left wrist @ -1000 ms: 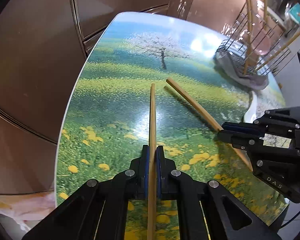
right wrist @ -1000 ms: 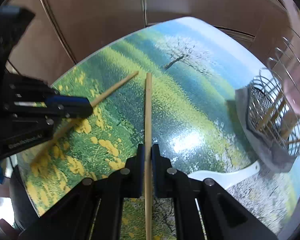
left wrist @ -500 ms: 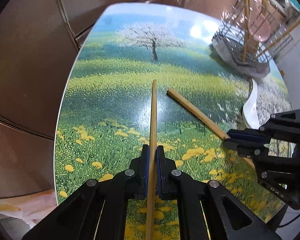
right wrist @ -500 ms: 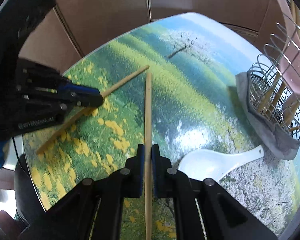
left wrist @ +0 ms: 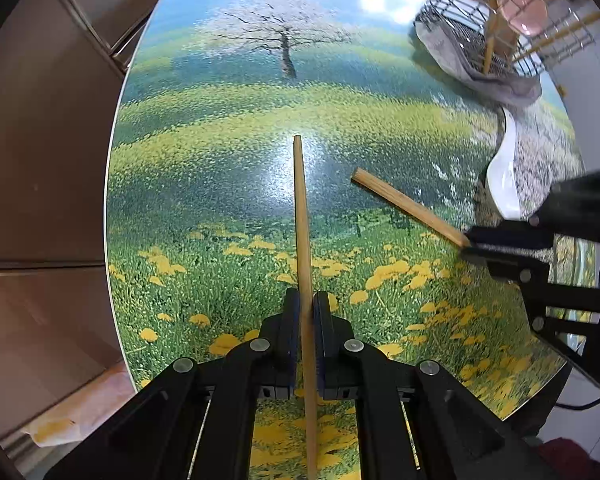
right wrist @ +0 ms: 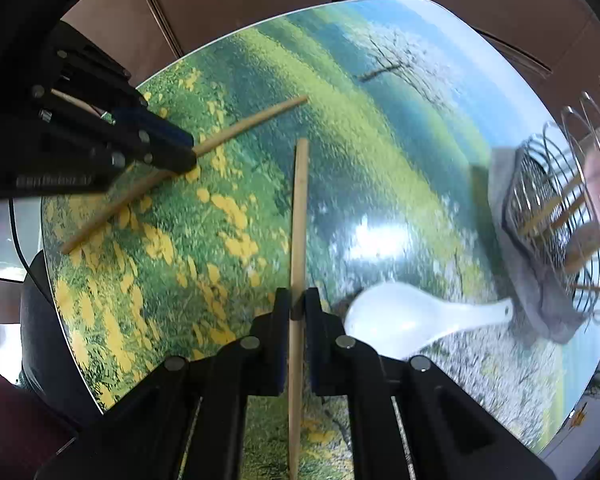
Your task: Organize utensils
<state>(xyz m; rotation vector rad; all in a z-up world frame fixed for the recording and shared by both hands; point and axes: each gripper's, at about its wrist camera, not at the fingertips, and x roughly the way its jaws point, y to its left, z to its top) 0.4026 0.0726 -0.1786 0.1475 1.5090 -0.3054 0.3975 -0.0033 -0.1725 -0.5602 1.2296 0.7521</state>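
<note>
A glossy table (left wrist: pixel 228 152) carries a printed meadow scene: yellow flowers near, green fields beyond, a white blossoming tree (left wrist: pixel 278 36) at the far end under blue sky. Brown panelled cabinet fronts (left wrist: pixel 40 152) stand along its left and far sides.

Tan chopsticks (left wrist: pixel 304 240), white spoon (right wrist: pixel 412 316), green-yellow flower-meadow table (left wrist: pixel 220 184), grey cloth (left wrist: pixel 500 84).

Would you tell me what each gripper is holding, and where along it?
Left gripper and right gripper each clamp one wooden chopstick mid-shaft.
</note>
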